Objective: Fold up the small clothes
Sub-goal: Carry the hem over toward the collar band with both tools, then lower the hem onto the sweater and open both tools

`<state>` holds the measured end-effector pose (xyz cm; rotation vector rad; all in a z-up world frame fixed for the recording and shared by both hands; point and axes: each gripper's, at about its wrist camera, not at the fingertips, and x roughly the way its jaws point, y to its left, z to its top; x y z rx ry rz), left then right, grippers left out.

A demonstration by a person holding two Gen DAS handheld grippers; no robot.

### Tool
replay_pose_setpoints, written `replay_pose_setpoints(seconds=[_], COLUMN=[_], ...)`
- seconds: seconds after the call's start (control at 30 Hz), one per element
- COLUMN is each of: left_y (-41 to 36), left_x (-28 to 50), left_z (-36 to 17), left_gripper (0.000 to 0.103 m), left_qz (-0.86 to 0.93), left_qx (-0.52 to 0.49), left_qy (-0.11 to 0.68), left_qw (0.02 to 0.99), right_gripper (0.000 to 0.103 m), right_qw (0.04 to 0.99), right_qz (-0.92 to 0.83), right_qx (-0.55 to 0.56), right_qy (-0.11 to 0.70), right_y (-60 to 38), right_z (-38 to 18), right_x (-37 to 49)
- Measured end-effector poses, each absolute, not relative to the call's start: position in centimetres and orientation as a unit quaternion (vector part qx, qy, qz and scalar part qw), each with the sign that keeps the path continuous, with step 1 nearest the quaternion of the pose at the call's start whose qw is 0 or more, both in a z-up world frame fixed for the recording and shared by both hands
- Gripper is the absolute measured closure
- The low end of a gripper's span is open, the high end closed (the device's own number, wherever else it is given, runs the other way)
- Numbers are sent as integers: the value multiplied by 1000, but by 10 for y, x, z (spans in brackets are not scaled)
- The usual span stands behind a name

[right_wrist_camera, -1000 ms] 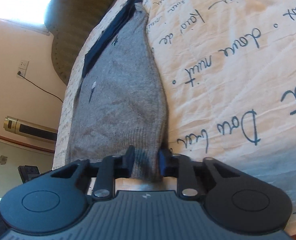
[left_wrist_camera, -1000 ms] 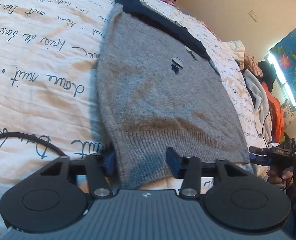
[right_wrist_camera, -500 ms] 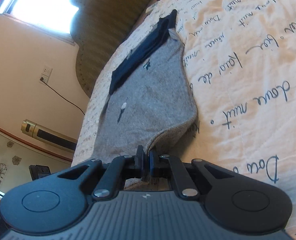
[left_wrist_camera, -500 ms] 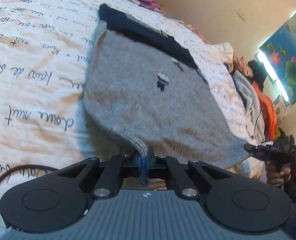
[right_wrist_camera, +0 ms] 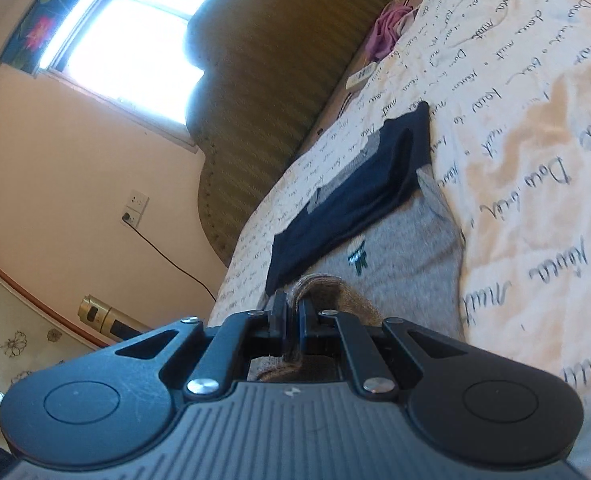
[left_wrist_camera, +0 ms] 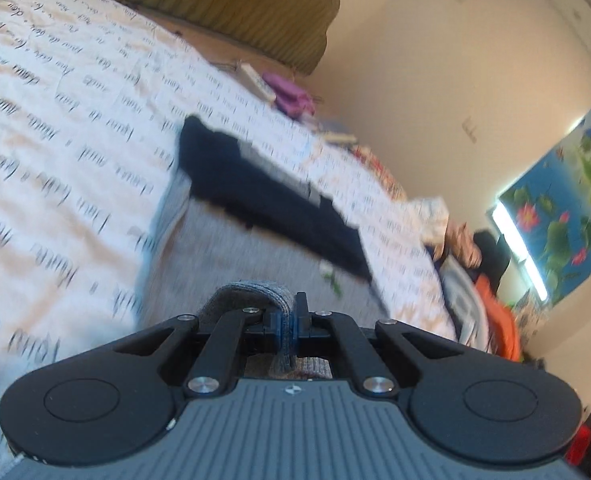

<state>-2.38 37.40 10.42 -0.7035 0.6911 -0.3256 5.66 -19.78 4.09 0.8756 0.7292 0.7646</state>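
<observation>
Both hand-held grippers are pinched shut on the ribbed hem of the grey sweater: the left hand-held gripper [left_wrist_camera: 288,317] holds a fold of the hem between its jaws, and the right hand-held gripper [right_wrist_camera: 291,318] does the same at the other corner. A second ago the left jaws stood wide apart over the flat hem and the right ones were only closing round it; half a second ago both had clamped, with the hem just coming off the bed. Now the hem [left_wrist_camera: 251,294] is raised and curls over toward the dark collar end, and much less of the grey body shows ahead of the jaws. By my reading, the bottom-to-top fold is under way, with the hem being carried toward the navy band; it is not yet laid down.

The sweater [right_wrist_camera: 407,248] lies on the bed [left_wrist_camera: 55,128], its far part flat on the cover. It is a soft, fuzzy knit, ribbed at the hem, with a small green and white emblem [right_wrist_camera: 357,256] on the chest and a smoother navy band [right_wrist_camera: 359,196] across the top. The bed cover is cream, lightly wrinkled, printed with dark script. The left view is smeared.
</observation>
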Motion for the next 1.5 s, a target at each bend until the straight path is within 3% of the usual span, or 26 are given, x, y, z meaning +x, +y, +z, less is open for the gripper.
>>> replay_pose_setpoints(seconds=[0.27, 0.53, 0.93, 0.97, 1.07, 1.13, 1.17, 1.27, 1.4, 1.5], left_y=[376, 392, 402, 402, 407, 405, 402, 384, 363, 356], left_x=[93, 204, 279, 284, 281, 265, 257, 238, 239, 260], left_z=[112, 89, 33, 29, 27, 42, 52, 81, 92, 73], left_gripper=[99, 99, 99, 90, 89, 80, 67, 36, 31, 31], left_qz=[-136, -85, -37, -30, -39, -55, -59, -32, -8, 2], left_qx=[-340, -338, -329, -322, -344, -336, -317, -209, -92, -54], left_qy=[300, 299, 334, 345, 343, 312, 296, 254, 243, 287], left_qw=[881, 888, 883, 881, 873, 887, 899, 944, 966, 956], right_gripper=[98, 98, 97, 96, 72, 23, 18, 18, 18, 18], right_qw=[767, 765, 762, 757, 745, 766, 781, 809, 832, 846], right_qz=[339, 297, 237, 232, 229, 240, 244, 248, 235, 229], right_qx=[452, 467, 470, 474, 493, 481, 467, 419, 358, 295], right_qy=[303, 329, 378, 385, 388, 353, 334, 329, 353, 381], right_y=[-190, -181, -162, -161, -163, -168, -171, -172, -163, -145], right_z=[42, 8, -49, -52, -44, -23, -13, 9, 20, 21], right_x=[178, 298, 358, 360, 354, 340, 332, 324, 331, 347])
